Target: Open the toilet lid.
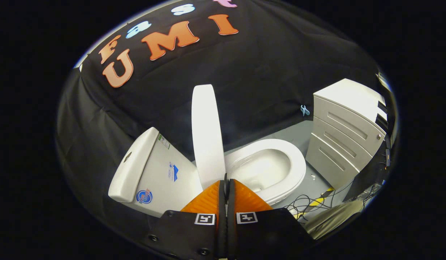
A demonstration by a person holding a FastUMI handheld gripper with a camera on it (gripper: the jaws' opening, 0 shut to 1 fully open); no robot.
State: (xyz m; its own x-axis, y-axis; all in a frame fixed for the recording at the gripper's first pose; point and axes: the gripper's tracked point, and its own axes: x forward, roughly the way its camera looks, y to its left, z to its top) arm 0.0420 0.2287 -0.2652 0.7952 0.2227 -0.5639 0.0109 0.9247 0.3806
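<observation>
The white toilet lid [207,133] stands raised, seen edge-on, between the tank [150,169] and the open bowl [269,168]. The seat ring [298,169] lies down on the bowl. My gripper [226,183] is just before the lid's lower end, near the hinge. Its two fingers are pressed together with nothing between them, so it is shut. The fingertips sit right at the lid's bottom edge; whether they touch it I cannot tell.
A white drawer cabinet [343,133] stands on the grey floor [291,133] beyond the bowl. Loose cables [306,206] and a yellow-black strip lie on the floor beside the bowl. A small blue clip [304,110] hangs on the black cloth wall.
</observation>
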